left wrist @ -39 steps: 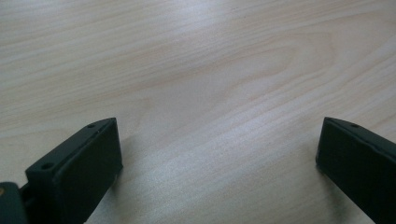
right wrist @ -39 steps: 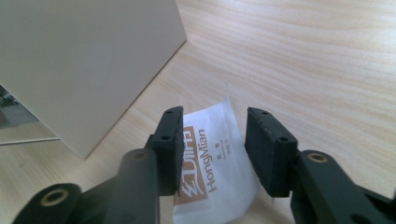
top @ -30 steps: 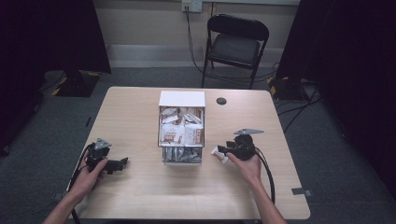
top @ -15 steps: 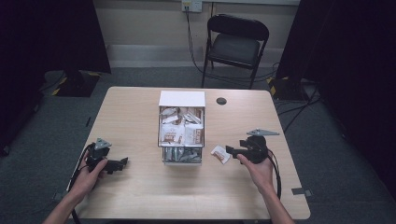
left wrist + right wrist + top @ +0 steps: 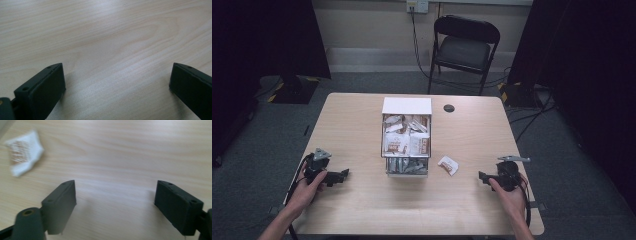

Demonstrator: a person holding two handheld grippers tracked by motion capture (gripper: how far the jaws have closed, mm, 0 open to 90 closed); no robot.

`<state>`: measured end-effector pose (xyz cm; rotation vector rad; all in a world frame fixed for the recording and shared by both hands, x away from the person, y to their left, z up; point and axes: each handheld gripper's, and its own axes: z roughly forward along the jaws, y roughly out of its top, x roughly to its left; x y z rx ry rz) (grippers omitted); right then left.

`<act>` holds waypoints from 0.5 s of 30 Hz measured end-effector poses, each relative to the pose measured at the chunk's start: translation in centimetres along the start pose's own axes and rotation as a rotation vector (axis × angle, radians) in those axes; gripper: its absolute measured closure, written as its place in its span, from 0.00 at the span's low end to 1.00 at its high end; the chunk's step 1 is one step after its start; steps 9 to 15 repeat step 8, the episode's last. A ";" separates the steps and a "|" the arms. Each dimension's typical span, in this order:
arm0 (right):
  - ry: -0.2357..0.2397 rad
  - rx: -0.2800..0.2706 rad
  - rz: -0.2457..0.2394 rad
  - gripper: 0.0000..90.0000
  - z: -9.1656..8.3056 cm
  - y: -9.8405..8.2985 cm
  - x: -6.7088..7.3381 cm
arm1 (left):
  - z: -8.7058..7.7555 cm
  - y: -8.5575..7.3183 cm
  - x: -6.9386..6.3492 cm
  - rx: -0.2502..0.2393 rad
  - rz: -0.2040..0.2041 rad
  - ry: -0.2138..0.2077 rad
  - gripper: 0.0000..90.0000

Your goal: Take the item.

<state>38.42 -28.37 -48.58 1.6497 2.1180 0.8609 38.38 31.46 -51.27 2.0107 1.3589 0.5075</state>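
Left gripper [image 5: 343, 174] sits low over the table [image 5: 352, 130] at the near left, held in the person's left hand [image 5: 307, 190], pointing toward the middle; in the left gripper view its jaws stand wide apart with bare wood between them, nothing held; cable trails back off the near edge; centre of the table holds a clear box [image 5: 406, 142] with a white back wall, packed with small white-and-brown packets, upright rows at the back, a lower front compartment with more packets lying flat; small black disc [image 5: 449, 108] on the table behind the box to the right; one loose sachet [image 5: 448, 165] lies flat on the wood just right of the box's front corner, apart from the box, touched by nothing; in the right gripper view the sachet [image 5: 23, 151] is blurred at upper left, well clear of the jaws; right gripper [image 5: 482, 176] is near the right edge in the right hand [image 5: 507, 192], pointing left toward the sachet, jaws have just been opening, now spread wide with only table between them; folding chair [image 5: 464, 50] stands beyond the far edge.
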 end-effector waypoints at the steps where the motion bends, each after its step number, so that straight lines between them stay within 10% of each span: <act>1: 0.000 0.000 0.000 0.17 0.0 0.0 0.0 | 0.0 0.0 0.0 0.000 0.000 0.000 0.00; 2: -0.093 0.019 -0.014 0.16 0.2 -0.3 -0.1 | 0.0 0.0 0.0 0.004 0.004 -0.003 0.00; 4: -0.123 -0.005 -0.042 0.15 0.4 -0.7 0.2 | 0.0 0.0 0.0 0.004 0.005 -0.004 0.00; 15: -0.137 -0.053 -0.042 0.13 0.7 -1.1 0.3 | -0.1 0.0 0.0 0.001 0.003 -0.008 0.00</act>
